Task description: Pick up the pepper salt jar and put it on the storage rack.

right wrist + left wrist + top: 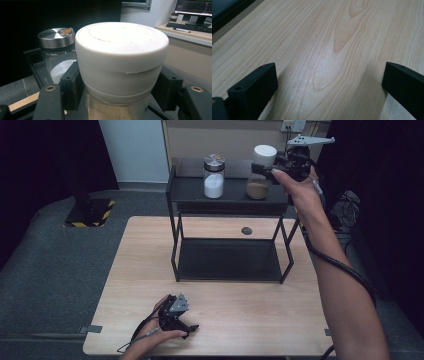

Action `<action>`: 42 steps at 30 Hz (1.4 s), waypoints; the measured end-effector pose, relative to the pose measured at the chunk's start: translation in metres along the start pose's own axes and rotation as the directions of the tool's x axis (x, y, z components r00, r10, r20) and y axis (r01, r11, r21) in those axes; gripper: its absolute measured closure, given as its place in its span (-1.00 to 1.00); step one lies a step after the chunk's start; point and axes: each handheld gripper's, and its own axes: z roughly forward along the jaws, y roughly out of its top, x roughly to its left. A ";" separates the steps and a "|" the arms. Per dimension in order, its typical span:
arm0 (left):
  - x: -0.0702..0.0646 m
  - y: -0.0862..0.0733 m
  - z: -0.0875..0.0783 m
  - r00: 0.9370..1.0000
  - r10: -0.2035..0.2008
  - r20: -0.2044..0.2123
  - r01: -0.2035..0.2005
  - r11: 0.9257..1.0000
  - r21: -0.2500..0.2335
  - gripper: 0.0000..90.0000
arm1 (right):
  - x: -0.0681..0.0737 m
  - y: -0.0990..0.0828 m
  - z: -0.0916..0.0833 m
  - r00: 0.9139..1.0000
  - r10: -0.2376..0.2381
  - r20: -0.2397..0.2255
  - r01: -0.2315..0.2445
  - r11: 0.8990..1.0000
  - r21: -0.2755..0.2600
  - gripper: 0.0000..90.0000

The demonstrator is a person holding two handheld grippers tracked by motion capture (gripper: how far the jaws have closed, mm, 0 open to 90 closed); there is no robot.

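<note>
A glass jar with a white lid (260,172) and brown contents stands at the right of the black rack's top shelf (190,195). My right gripper (265,168) reaches it from the right and is shut on it just under the lid. In the right gripper view the jar (122,57) sits between the two black jaws of that gripper (119,83), which press on both of its sides. My left gripper (187,327) rests on the wooden table (150,250) near the front edge. It (329,77) is open, with bare wood between the jaws.
A second jar with a silver lid (214,176) and white powder stands to the left on the same shelf, also seen as the silver-lidded jar (56,50). The rack's lower shelf (230,260) holds nothing. A dark round grommet (246,230) lies behind the rack.
</note>
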 end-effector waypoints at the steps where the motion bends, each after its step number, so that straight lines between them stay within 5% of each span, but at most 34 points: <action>1: 0.000 0.000 0.000 1.000 0.000 0.000 0.000 1.000 0.000 -1.00 | 0.000 0.000 0.000 1.000 0.001 0.000 -0.001 1.000 -0.001 -0.21; 19: 0.000 0.000 0.000 1.000 0.000 0.000 0.000 1.000 0.000 -1.00 | 0.001 0.002 0.000 1.000 -0.009 0.003 0.009 1.000 0.006 -0.23; 42: 0.000 0.000 0.000 1.000 0.000 0.000 0.000 1.000 0.000 -1.00 | 0.023 -0.004 -0.029 0.997 -0.027 0.076 0.027 1.000 0.001 -0.91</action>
